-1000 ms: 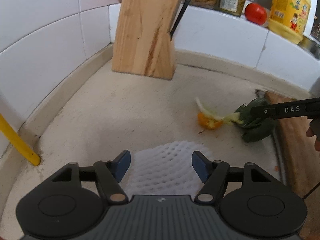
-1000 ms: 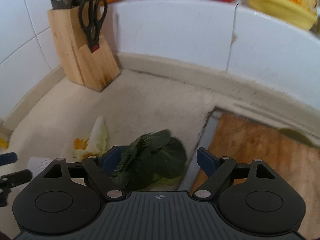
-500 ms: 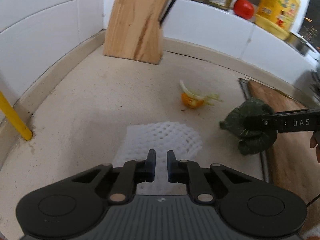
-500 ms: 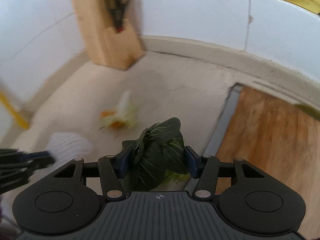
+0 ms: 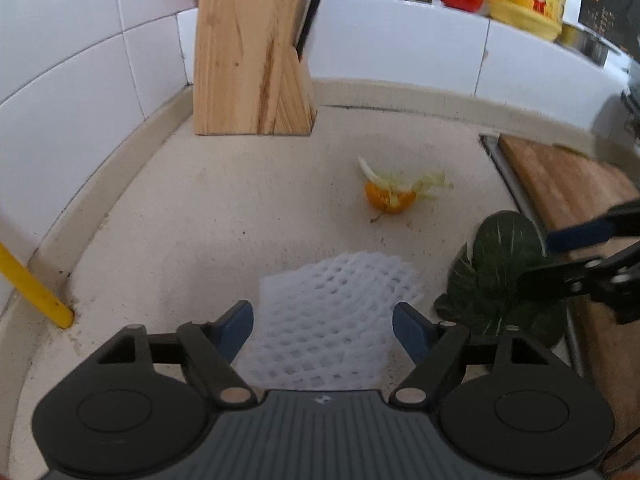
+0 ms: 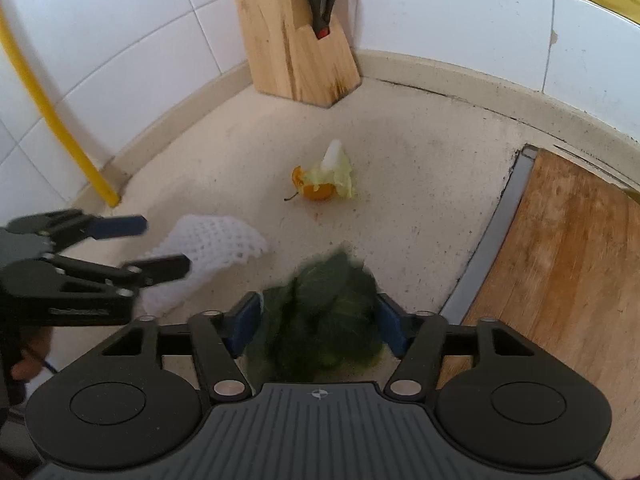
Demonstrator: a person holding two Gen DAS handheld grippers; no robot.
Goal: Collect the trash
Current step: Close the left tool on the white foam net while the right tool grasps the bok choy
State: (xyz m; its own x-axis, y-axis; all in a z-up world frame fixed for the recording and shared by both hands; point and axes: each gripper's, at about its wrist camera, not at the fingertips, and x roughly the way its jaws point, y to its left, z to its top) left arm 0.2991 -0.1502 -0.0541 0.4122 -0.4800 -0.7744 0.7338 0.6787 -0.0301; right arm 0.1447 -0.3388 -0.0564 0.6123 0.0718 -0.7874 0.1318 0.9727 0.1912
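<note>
Left hand-held gripper (image 5: 323, 322): My jaws are spread and opening. The net (image 5: 328, 320) lies flat on the worktop (image 5: 200, 208) between them. The pads do not press on it.

Right hand-held gripper (image 6: 316, 324): My jaws are opening too. The leaves (image 6: 320, 320) sit between the blue pads. The pads look just beside the leaves, not squeezing them. The leaves are blurred, so I cannot tell if they rest on the worktop or are dropping.

Peel (image 5: 390, 198): An orange bit with pale scraps on it lies alone in the middle of the worktop, well apart from both grippers.

Other things: A knife block (image 5: 252, 56) stands in the corner. A board (image 6: 560, 272) lies to my right.

Step, I think: I am getting ready to grab the net and the leaves. No bin shows.

What could go wrong:
- Net: It is thin and flat. My pads may slide over it and close on nothing.
- Leaves: They are soft and loose. Some may slip out and fall if I pinch only the edge.
- Bump: My two grippers are near each other, so they could knock together.
- Peel: It is small and may get left behind.
</note>
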